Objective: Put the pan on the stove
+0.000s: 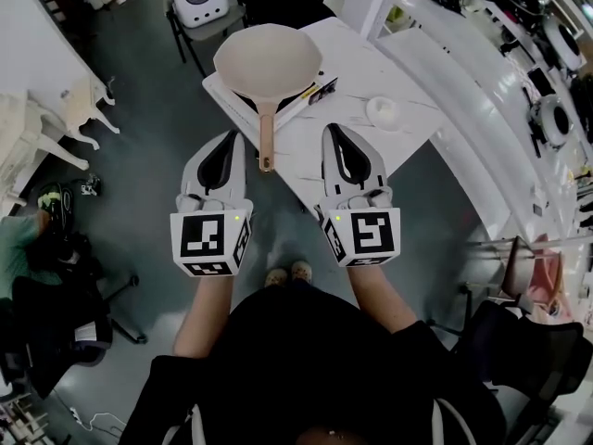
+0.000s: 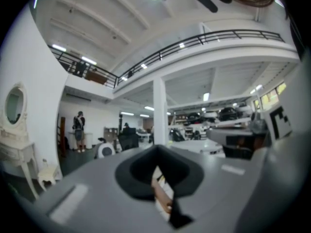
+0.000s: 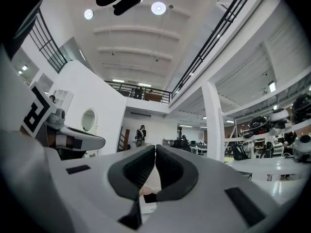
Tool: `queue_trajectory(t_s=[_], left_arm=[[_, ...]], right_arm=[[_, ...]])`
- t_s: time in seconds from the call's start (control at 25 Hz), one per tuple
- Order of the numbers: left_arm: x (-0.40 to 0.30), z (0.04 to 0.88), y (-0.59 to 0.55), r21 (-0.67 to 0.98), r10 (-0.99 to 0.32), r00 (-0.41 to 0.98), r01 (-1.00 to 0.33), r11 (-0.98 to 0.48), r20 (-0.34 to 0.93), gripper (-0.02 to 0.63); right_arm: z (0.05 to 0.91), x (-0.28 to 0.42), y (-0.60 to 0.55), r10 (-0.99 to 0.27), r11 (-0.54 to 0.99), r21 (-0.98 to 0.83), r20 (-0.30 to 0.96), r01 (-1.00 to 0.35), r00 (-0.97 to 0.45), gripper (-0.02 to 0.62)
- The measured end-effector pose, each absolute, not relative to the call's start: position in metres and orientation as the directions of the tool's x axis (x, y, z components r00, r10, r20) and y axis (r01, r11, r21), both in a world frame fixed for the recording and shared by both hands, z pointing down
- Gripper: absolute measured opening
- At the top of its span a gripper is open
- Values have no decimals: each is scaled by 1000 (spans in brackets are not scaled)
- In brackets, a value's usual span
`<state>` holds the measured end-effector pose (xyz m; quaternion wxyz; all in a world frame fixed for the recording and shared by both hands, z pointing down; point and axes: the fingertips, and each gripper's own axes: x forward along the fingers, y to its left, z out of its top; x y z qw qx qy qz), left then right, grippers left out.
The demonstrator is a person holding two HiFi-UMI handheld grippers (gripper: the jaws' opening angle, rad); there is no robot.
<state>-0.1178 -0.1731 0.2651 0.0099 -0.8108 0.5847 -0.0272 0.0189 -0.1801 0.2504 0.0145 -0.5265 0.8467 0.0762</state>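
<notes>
Pan (image 1: pixel 268 59): beige, round, empty, upright. It sits on the portable stove (image 1: pixel 301 102), the bowl covering most of the hob. The stove is near the corner of the white worktop (image 1: pixel 363 56).

Pan's wooden handle (image 1: pixel 267 142): points toward the person and overhangs the stove's front edge.

Small white dish (image 1: pixel 382 111): on the worktop to the right of the stove, apart from it.

Left tongs (image 1: pixel 233 137): closed tip to tip, gripping nothing. They are held level, just left of the handle's end and not touching it. In the left gripper view (image 2: pixel 156 148) a sliver of the handle shows through the gap behind the shut tips. It lies beyond the tongs, not in them.

Right tongs (image 1: pixel 334 130): pads together, empty, over the worktop's near edge to the right of the handle. The right gripper view (image 3: pixel 155 149) shows the same.

Step in hand (judgement): placement looks complete. The pan rests on the stove and neither pair of tongs is on it.

Next move (judgement): little is called for. If centring is wanted, open one pair, close it on the handle near its end and nudge the pan without tipping it. The overhanging handle is the one thing liable to be knocked.
</notes>
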Motion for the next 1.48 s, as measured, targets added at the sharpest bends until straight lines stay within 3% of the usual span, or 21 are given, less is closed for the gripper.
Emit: queue_trajectory(t_s=[1.48], left_arm=[[-104, 275, -145, -65, -944, 327, -942, -329, 48, 6]], right_arm=[[270, 24, -156, -901, 422, 86, -72, -903, -428, 20]])
